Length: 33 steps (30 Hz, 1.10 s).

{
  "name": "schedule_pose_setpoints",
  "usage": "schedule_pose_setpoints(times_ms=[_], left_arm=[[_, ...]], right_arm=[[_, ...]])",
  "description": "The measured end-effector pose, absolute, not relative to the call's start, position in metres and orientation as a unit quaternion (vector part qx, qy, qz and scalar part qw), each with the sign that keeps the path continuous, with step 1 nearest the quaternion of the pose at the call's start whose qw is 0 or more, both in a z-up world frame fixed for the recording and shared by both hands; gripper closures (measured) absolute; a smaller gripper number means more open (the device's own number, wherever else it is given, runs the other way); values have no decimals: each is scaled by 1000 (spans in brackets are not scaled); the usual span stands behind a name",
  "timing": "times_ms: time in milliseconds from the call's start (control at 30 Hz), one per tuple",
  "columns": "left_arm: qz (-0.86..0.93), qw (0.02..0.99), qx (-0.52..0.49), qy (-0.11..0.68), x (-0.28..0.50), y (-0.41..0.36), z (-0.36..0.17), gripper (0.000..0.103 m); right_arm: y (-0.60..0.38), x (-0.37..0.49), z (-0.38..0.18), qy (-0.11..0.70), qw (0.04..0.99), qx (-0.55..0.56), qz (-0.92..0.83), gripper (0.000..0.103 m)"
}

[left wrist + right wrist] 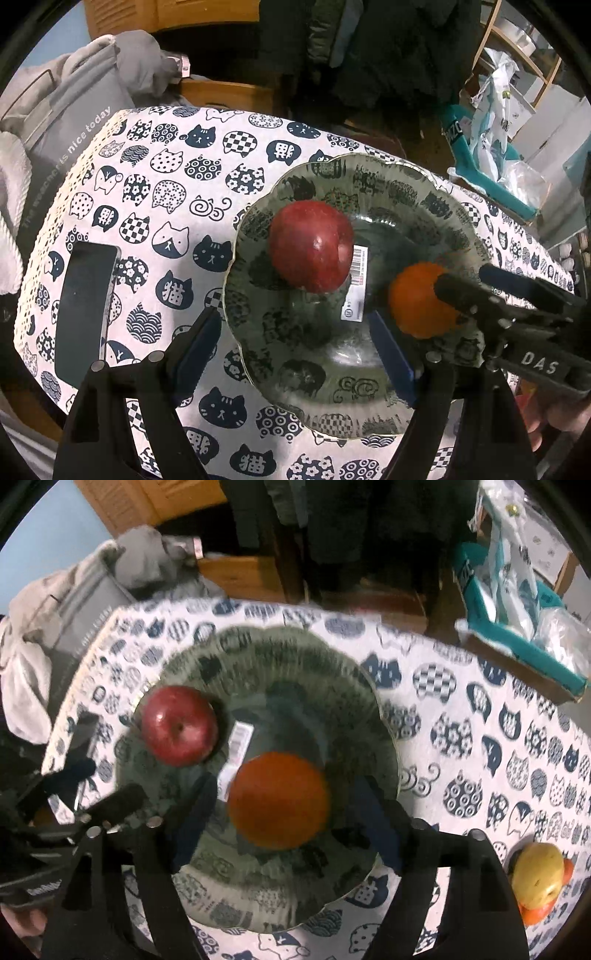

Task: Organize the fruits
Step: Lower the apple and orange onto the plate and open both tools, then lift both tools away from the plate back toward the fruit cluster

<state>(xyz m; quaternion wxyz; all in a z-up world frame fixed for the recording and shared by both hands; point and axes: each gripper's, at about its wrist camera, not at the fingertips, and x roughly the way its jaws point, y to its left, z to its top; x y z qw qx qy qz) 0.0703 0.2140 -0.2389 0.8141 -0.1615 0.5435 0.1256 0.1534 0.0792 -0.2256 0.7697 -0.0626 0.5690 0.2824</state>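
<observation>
A red apple (310, 245) lies in a dark glass plate (417, 177) on the cat-print tablecloth. An orange (421, 302) sits in the plate between the fingers of my right gripper (458, 280). In the right wrist view the orange (279, 799) lies between the wide-open jaws of my right gripper (284, 805), with gaps on both sides, and the apple (179, 725) is at the left of the plate (295, 653). My left gripper (299, 332) is open and empty over the plate's near side. A yellow fruit (537, 877) rests on an orange one at the right.
A black phone (86, 310) lies on the cloth left of the plate. A barcode label (356, 280) shows under the plate. Grey clothes (74, 96) are piled beyond the table's left edge. A teal box with plastic bags (517, 602) stands at the far right.
</observation>
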Motion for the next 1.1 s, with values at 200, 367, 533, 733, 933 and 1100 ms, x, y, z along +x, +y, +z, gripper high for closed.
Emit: schedule_pose_setpoints(times_ms=[200,367,533,733,933,1100], left_arm=[[120,818,-177,534,65,213,-225,19],[113,828,-179,519,59,208,-206,19],[105,843,-179,496,52,203,-179,19],[92,864,-172,465,39,191,-146,17],[80,876,-161,448,29,174,-124,17],[72,887,-150,430,23,160,-106,17]], right_arm=[[71,152,-202,549,788,-60,270,24],[61,145,-179,521,810,-81,257,24],[50,134,-153,494,828,-89,251,24],[32,121,-115,461,848,-71,253,24],[10,103,-79,428,865,-62,254,24],[-7,88,-55,403,876,-68,254,22]])
